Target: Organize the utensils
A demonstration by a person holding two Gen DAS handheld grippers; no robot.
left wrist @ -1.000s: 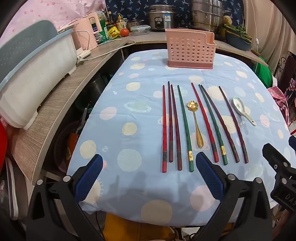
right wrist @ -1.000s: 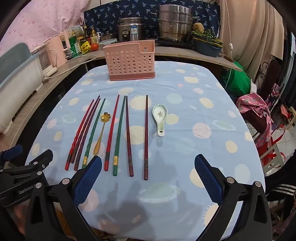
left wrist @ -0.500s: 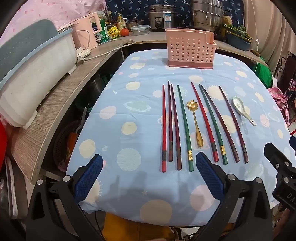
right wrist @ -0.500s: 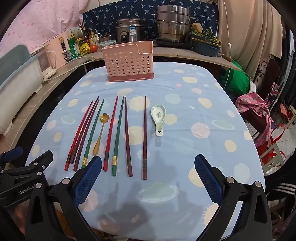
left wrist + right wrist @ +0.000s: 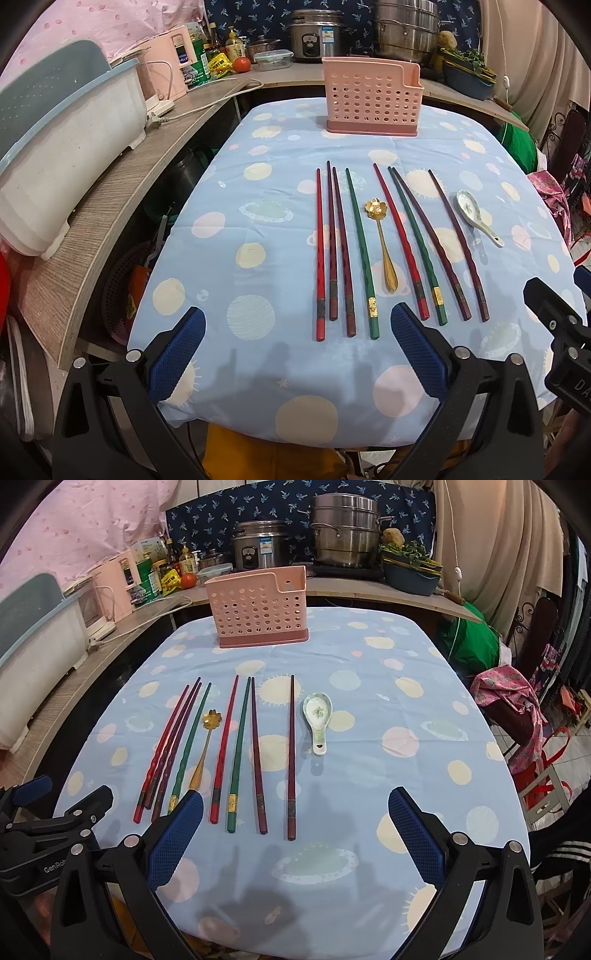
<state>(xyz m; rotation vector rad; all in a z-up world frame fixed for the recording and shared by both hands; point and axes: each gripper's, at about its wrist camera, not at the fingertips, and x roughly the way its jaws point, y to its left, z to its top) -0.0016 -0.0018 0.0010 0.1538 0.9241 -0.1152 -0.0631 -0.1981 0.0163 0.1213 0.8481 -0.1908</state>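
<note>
black left tongs (image 5: pixel 33 794) read "GenRob".

Surface (image 5: pixel 369 657) covered in a light blue cloth with pale polka dots and little suns. Pink perforated utensil holder (image 5: pixel 371 98) standing upright at the far end. Closer in, a row of long chopsticks (image 5: pixel 255 753) side by side, reds, greens and dark maroons, narrow tips pointing toward the holder. Gold flower-bowl spoon (image 5: pixel 382 243) lying in the middle of that row. White ceramic soup spoon (image 5: pixel 318 718) just right of the last chopstick, not touching it.
</note>
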